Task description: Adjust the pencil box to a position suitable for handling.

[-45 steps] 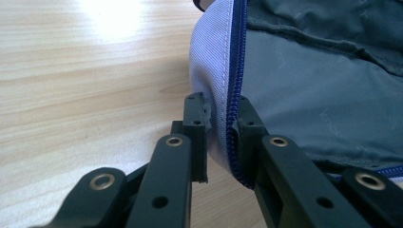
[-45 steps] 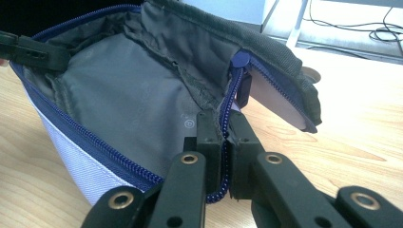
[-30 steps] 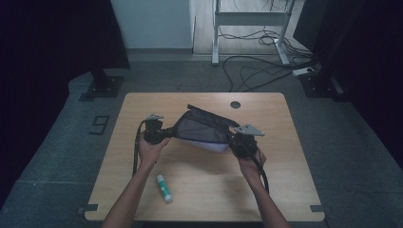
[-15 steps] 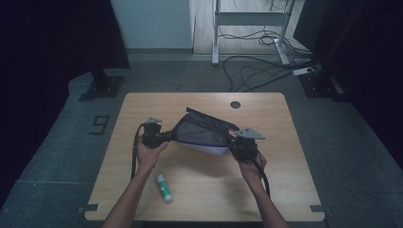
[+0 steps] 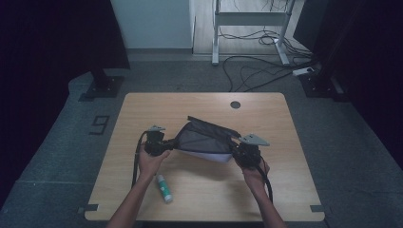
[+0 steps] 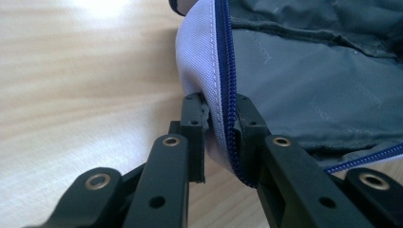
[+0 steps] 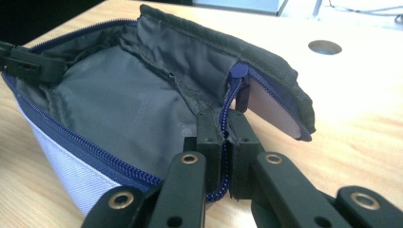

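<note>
The left gripper (image 6: pixel 222 137) has its jaws around the zipper edge of the pouch (image 6: pixel 304 85). The white outer cloth and the blue zipper (image 6: pixel 227 71) run between the two pads. The right pad touches the zipper, but beside the left pad there is a small gap, and the jaws have just been opening a little, so I cannot tell if they press. In the high view this left gripper (image 5: pixel 164 145) sits at the left end of the pouch (image 5: pixel 202 141), with the person's left hand (image 5: pixel 151 164) under it.

The right gripper (image 7: pixel 223 137) is clenched on the zipper tape (image 7: pixel 219 156) at the other end of the pouch (image 7: pixel 119 104), close to the blue zipper pull (image 7: pixel 241 71). In the high view the right gripper (image 5: pixel 237 151) and the right hand (image 5: pixel 254 173) are at the right end of the pouch.

The pouch is open, held between both grippers above the wooden table (image 5: pixel 285 190); its grey lining is visible, but the bottom is hidden in folds. A glue stick (image 5: pixel 164 187) lies on the table, near the left hand, in front of the pouch. Its label is too small to read.
</note>
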`<state>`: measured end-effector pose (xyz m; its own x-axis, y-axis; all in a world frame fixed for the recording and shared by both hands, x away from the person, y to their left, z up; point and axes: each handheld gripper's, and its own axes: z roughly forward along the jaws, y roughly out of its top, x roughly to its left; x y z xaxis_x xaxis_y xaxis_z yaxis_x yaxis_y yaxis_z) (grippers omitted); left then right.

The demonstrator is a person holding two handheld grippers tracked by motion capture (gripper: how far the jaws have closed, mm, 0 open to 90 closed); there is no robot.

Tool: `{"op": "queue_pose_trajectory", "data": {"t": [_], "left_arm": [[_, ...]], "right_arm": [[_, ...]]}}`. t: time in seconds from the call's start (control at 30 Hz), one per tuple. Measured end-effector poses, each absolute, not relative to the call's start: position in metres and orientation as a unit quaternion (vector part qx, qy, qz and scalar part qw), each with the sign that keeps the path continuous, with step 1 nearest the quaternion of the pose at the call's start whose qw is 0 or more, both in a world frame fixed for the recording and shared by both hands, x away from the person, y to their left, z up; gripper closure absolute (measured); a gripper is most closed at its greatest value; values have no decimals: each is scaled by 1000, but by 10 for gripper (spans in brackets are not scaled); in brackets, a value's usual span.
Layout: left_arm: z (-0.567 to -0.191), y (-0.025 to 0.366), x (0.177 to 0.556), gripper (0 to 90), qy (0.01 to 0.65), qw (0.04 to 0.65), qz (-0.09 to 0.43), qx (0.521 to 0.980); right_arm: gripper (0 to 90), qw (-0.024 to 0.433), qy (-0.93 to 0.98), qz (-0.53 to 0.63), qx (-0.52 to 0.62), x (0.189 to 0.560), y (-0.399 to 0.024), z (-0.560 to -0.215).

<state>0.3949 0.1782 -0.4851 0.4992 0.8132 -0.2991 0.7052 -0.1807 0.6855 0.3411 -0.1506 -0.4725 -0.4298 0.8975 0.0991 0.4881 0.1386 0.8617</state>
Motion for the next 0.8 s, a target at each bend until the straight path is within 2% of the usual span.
{"op": "queue_pose_trajectory", "data": {"t": [0.43, 0.73, 0.8], "left_arm": [[-510, 171, 389, 754, 498, 375, 41, 781], [-519, 170, 390, 650, 505, 371, 23, 779], [-519, 170, 390, 573, 505, 376, 15, 777]], "right_arm": [[823, 195, 731, 423, 500, 343, -160, -504], [782, 180, 744, 394, 509, 348, -164, -520], [780, 181, 743, 389, 514, 349, -166, -522]]}}
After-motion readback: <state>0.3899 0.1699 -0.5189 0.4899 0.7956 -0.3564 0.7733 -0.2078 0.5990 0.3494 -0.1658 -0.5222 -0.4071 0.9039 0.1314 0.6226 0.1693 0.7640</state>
